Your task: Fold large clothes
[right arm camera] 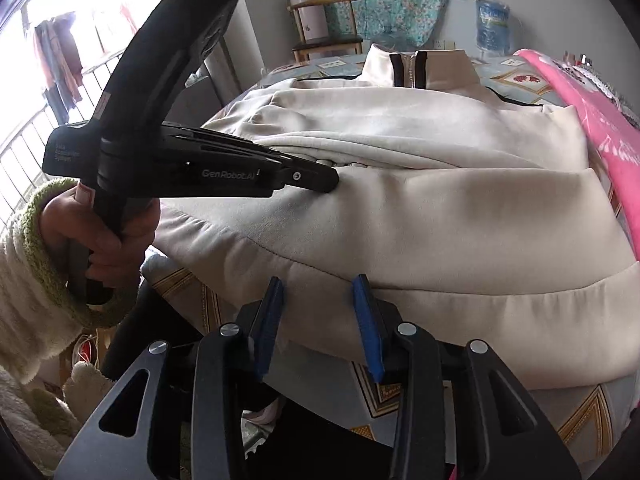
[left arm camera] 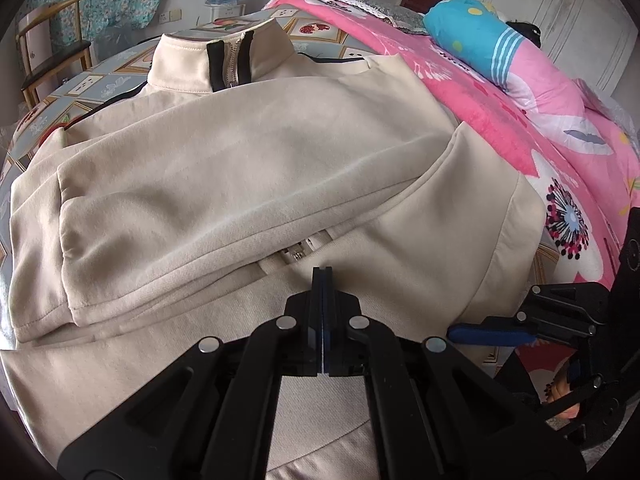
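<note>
While the beige jacket (left arm camera: 248, 168) lies spread on the patterned tablecloth (left arm camera: 92, 80), the left gripper (left arm camera: 322, 276) rests on it, jaws pressed together, empty.
From the right wrist, the right gripper (right arm camera: 318, 292) stands partly open astride the jacket's hem (right arm camera: 440, 304); whether its pads press the cloth is unclear.

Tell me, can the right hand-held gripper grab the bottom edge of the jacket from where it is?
Probably yes. The right hand-held gripper is open with the jacket hem just ahead of its fingertips, and nothing lies between them.
</note>
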